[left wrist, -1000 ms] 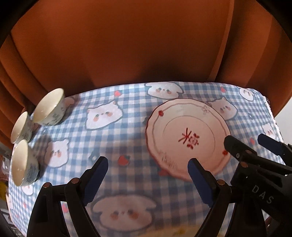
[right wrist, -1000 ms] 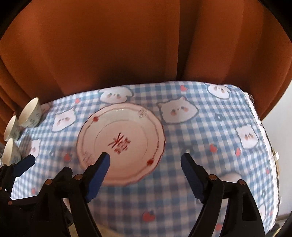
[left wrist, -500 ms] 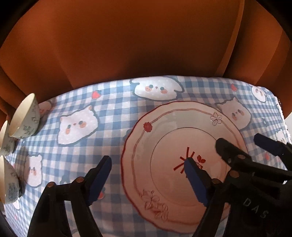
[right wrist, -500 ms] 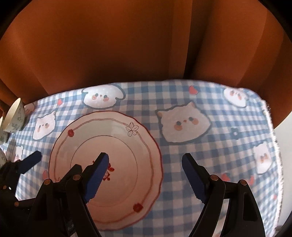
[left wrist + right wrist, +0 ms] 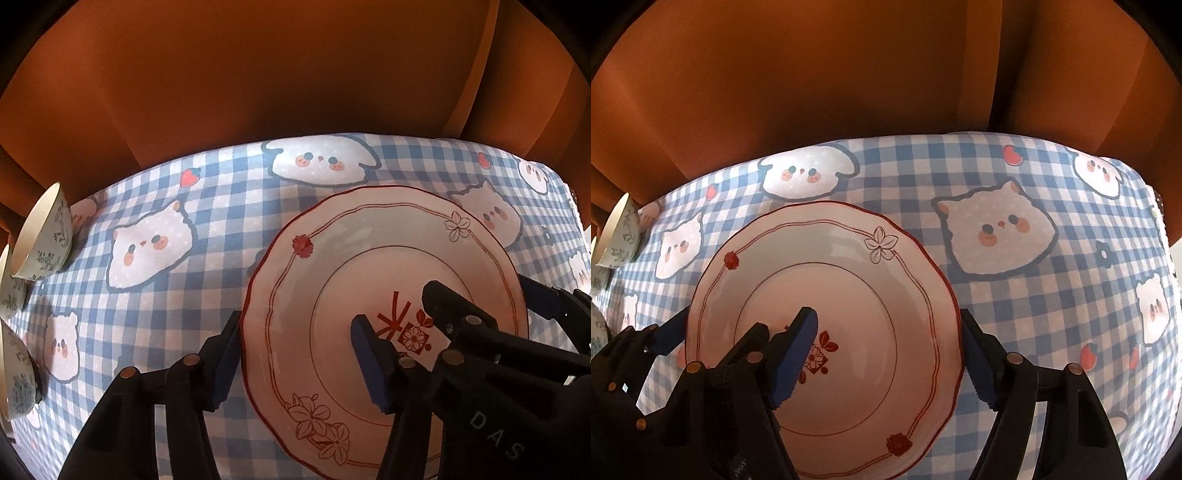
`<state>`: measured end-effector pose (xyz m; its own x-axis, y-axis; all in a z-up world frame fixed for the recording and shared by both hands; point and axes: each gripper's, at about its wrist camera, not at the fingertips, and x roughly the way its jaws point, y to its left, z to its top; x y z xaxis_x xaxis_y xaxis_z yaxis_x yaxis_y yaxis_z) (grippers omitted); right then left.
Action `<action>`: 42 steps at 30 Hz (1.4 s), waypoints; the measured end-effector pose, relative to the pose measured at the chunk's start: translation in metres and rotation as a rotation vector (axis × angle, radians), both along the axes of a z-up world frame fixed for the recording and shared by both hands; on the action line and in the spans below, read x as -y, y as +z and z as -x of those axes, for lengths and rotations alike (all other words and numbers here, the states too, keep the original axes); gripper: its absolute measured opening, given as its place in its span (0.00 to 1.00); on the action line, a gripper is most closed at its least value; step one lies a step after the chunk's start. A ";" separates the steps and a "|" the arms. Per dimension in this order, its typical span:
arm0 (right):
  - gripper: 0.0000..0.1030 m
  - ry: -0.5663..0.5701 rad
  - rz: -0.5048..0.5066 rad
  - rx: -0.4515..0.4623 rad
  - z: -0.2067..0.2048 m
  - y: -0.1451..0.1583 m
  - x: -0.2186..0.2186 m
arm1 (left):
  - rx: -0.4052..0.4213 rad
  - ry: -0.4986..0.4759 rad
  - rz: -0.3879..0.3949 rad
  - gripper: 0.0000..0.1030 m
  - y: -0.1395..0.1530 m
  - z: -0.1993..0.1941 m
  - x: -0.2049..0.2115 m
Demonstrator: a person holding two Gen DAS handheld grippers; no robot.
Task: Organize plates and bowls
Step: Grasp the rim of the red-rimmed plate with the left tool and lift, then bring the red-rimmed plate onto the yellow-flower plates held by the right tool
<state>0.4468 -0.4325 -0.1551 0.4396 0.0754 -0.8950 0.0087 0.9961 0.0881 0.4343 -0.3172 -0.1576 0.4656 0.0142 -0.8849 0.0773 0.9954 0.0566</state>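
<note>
Closing half-open astride plate [image 5: 369, 266], left hand-held gripper [image 5: 295, 325], right hand-held gripper [image 5: 886, 315], bowls [image 5: 44, 240] clearer left-view

Bowls [image 5: 42, 236] left; cloth [image 5: 1052, 314] right.

Both cameras ride on the hand-held tools and look steeply down, close over the checked surface [image 5: 229, 206], toward the orange curtain [image 5: 295, 74] behind it. The left wrist view sits left of the plate [image 5: 369, 266], with bowls [image 5: 44, 236] at its left edge. The right wrist view sits to the plate's right. Both views share the plate, the far edge and the bowls.
</note>
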 end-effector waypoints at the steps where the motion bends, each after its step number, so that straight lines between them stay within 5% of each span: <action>1: 0.75 -0.001 0.004 -0.002 0.001 0.000 -0.002 | -0.004 0.004 0.002 0.58 0.000 0.001 -0.003; 15: 0.75 0.039 -0.027 -0.042 0.033 0.001 -0.042 | -0.034 0.022 0.025 0.56 0.005 0.030 -0.045; 19: 0.54 0.021 -0.002 -0.044 0.032 -0.001 -0.036 | -0.024 0.025 0.029 0.56 0.007 0.028 -0.044; 24: 0.43 0.018 0.032 -0.049 0.029 -0.007 -0.033 | -0.021 0.062 0.042 0.50 0.009 0.026 -0.047; 33: 0.44 0.025 0.084 -0.041 0.033 -0.004 -0.038 | -0.005 0.075 0.020 0.50 0.018 0.028 -0.044; 42: 0.44 0.020 0.094 0.004 0.042 0.032 -0.041 | 0.050 0.068 0.030 0.50 0.053 0.041 -0.055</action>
<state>0.4048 -0.3910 -0.1228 0.4424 -0.0004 -0.8968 -0.0110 0.9999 -0.0058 0.3930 -0.2625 -0.1049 0.5085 0.0211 -0.8608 0.0071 0.9996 0.0287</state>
